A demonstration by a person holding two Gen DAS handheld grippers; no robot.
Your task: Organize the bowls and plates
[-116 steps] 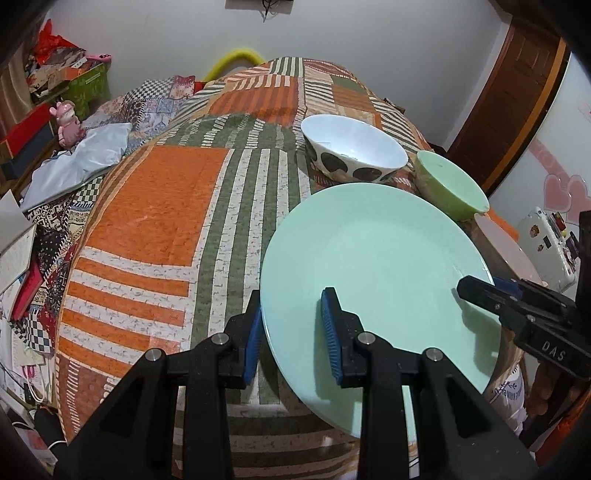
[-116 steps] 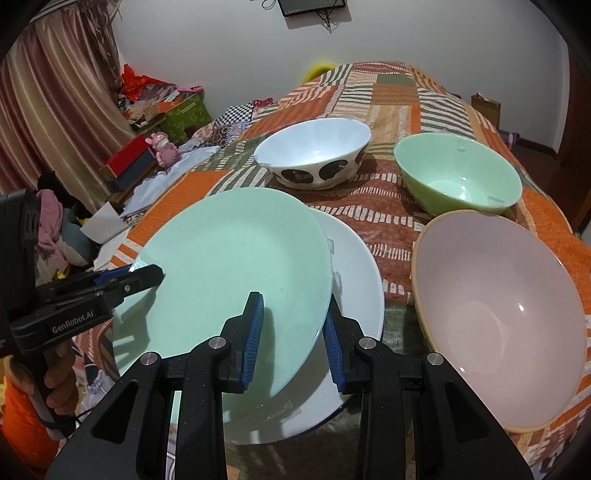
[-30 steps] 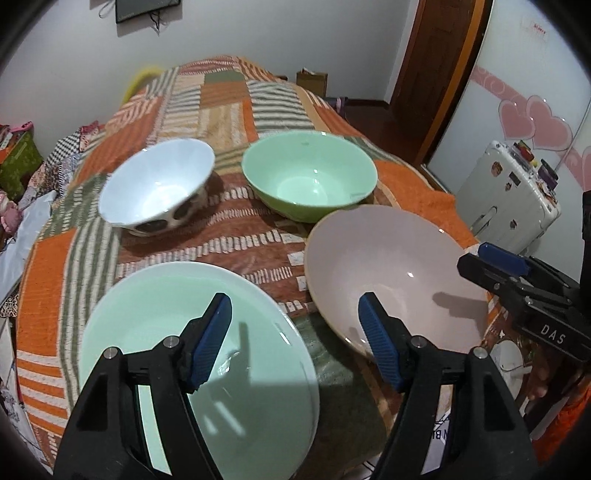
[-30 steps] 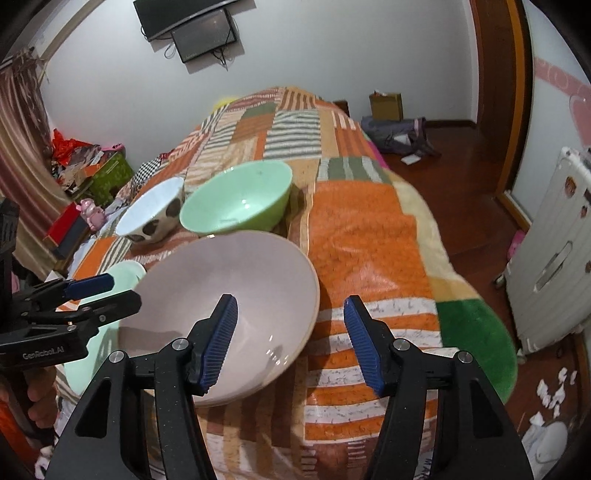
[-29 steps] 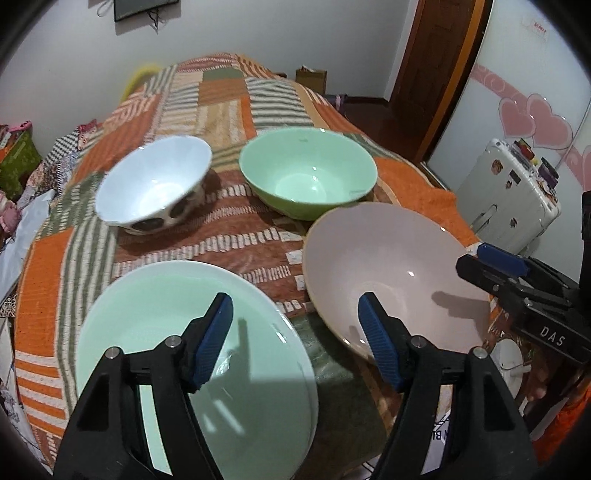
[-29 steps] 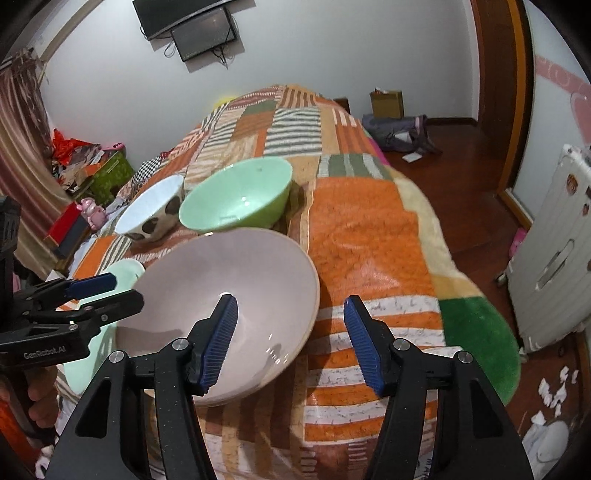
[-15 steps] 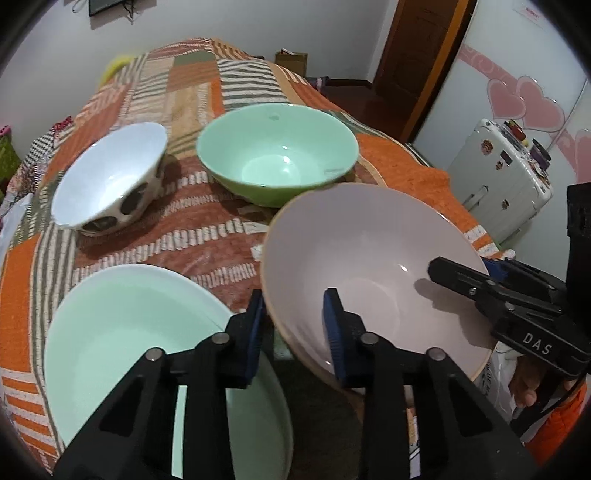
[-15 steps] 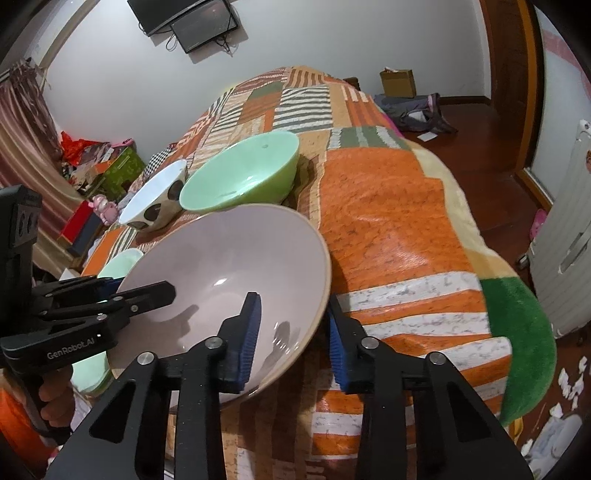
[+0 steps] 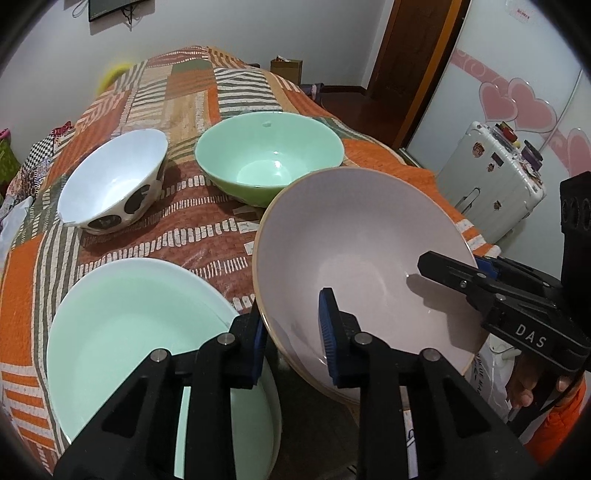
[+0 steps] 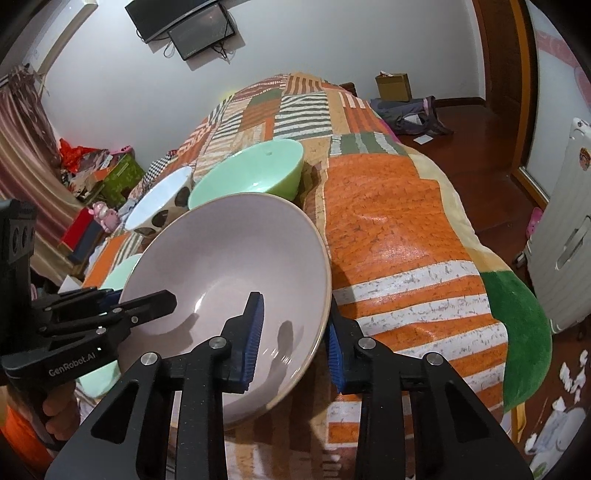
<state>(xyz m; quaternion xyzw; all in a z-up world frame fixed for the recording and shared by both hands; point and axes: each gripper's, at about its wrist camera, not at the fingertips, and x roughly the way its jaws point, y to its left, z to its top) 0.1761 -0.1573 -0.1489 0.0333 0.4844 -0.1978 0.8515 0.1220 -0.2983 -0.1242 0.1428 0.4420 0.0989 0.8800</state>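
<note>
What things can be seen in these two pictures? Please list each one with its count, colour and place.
pink bowl: 1, pale pink, nearest, held at two sides of its rim
green bowl: 1, light green, on the blanket behind the pink bowl
spotted bowl: 1, white with black spots, left of the green bowl
plate: 1 shown, mint green, left of the pink bowl
blanket: 1, orange, green and white patchwork, under the dishes
suitcase: 1, white, with stickers, at the right
screen: 1, black, on the wall
left tongs: 1, black with blue pads, closing on the pink bowl's rim
right tongs: 1, black with blue pads, shut on the opposite rim
</note>
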